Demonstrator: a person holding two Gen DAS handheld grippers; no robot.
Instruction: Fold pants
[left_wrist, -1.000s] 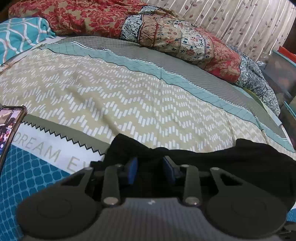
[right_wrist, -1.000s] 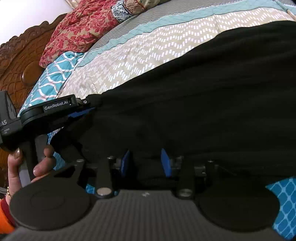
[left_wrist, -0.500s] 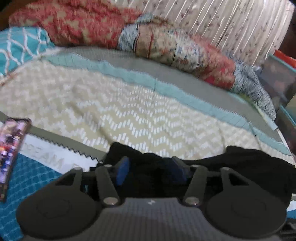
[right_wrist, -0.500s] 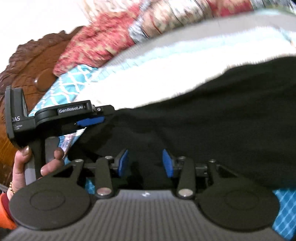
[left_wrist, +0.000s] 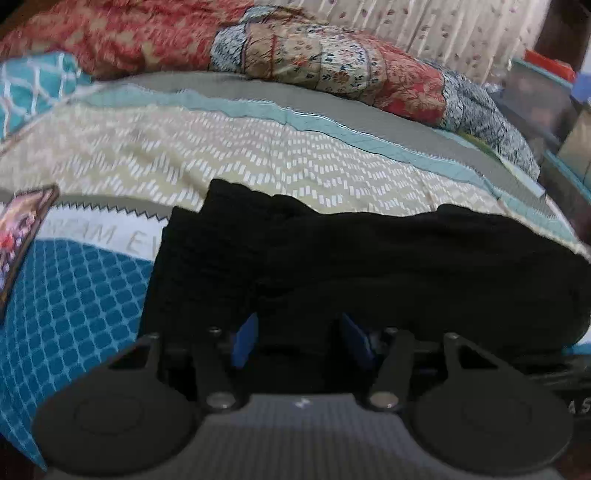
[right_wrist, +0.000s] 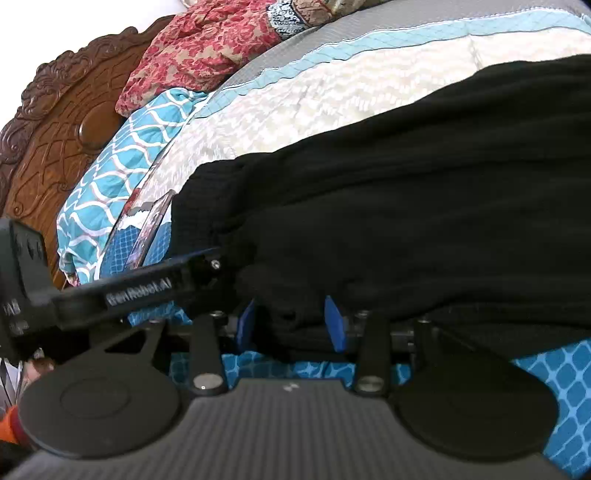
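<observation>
Black pants (left_wrist: 369, 258) lie folded over on the patterned bedspread (left_wrist: 258, 162). They also fill the right wrist view (right_wrist: 424, 192). My left gripper (left_wrist: 301, 339) has its blue pads apart, with the near edge of the black cloth lying between them. My right gripper (right_wrist: 291, 325) also has its blue pads apart around a bunched edge of the pants. The left gripper's body (right_wrist: 140, 291) reaches in from the left in the right wrist view.
A phone (left_wrist: 18, 236) lies on the bedspread at the left, and shows in the right wrist view (right_wrist: 151, 229). A red floral quilt (left_wrist: 295, 59) is heaped at the far side. A carved wooden headboard (right_wrist: 55, 129) stands at the left.
Both grippers have drawn back toward the near edge of the bed. The left jaws have opened wider, and more of the pants now lies spread on the bed.
</observation>
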